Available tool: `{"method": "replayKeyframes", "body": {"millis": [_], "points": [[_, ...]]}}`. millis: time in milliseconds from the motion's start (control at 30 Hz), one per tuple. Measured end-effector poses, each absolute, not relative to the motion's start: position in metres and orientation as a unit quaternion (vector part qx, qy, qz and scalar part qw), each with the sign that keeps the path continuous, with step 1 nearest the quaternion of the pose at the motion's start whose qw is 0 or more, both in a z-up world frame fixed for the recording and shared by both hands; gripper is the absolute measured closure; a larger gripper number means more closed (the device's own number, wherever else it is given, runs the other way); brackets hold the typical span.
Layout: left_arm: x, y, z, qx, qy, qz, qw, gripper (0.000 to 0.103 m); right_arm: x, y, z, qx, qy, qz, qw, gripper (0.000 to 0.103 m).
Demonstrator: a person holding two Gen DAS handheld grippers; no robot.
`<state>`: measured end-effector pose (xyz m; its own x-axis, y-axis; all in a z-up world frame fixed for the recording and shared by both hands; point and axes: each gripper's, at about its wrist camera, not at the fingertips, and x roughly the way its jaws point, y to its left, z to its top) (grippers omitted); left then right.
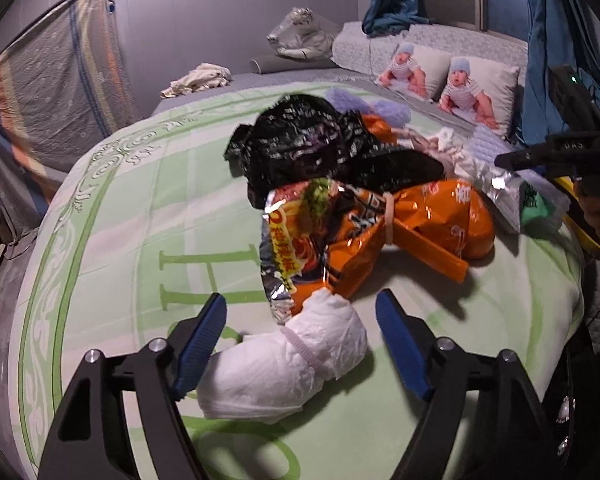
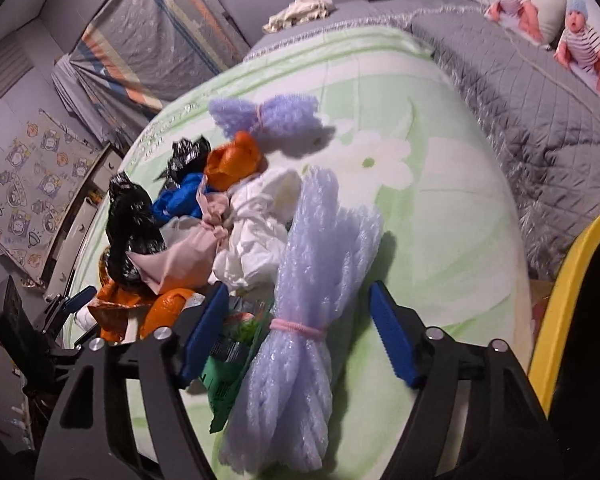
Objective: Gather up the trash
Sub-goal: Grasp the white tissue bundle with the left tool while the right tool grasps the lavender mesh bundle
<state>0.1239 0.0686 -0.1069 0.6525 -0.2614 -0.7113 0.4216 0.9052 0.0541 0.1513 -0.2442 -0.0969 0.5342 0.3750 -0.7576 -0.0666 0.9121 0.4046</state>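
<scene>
My left gripper (image 1: 300,344) straddles a white tissue bundle (image 1: 288,364), jaws apart; my right gripper (image 2: 300,336), also apart, straddles lavender foam netting (image 2: 300,320), low centre.

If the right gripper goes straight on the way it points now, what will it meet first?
Most likely the lavender foam-net bundle, which lies between the open fingers of the right gripper; the pads do not seem to touch it yet.

The blanket (image 1: 112,240) was soft, matt cloth. The orange snack bag (image 1: 432,220) was glossy, crinkled plastic with a silvery foil lining. The black bag (image 1: 300,140) was shiny, wrinkled film. The white bundle (image 1: 292,364) looked like matt, creased paper. The lilac foam net (image 2: 300,320) was ribbed and faintly glistening.
</scene>
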Motion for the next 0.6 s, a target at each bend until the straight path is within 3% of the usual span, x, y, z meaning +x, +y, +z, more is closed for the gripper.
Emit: {"method": "replayKeyframes", "body": {"millis": [67, 100, 233, 333, 400, 600], "points": [[0.127, 0.066, -0.112, 0.119, 0.381, -0.188, 0.897, 0.036, 0.151, -0.243, -0.099, 0.162, 0.467, 0.125, 0.860, 0.039], [0.129, 0.065, -0.114, 0.123, 0.387, -0.187, 0.894, 0.044, 0.152, -0.243, -0.098, 0.163, 0.466, 0.124, 0.861, 0.042], [0.129, 0.067, -0.116, 0.115, 0.396, -0.190, 0.891, 0.050, 0.152, -0.244, -0.097, 0.165, 0.468, 0.122, 0.859, 0.053], [0.125, 0.069, -0.114, 0.111, 0.392, -0.182, 0.895, 0.051, 0.151, -0.248, -0.098, 0.170, 0.470, 0.116, 0.858, 0.068], [0.123, 0.072, -0.112, 0.100, 0.391, -0.179, 0.897, 0.052, 0.150, -0.251, -0.100, 0.174, 0.471, 0.118, 0.857, 0.072], [0.112, 0.080, -0.098, 0.067, 0.372, -0.173, 0.910, 0.052, 0.140, -0.253, -0.094, 0.175, 0.456, 0.123, 0.864, 0.076]]}}
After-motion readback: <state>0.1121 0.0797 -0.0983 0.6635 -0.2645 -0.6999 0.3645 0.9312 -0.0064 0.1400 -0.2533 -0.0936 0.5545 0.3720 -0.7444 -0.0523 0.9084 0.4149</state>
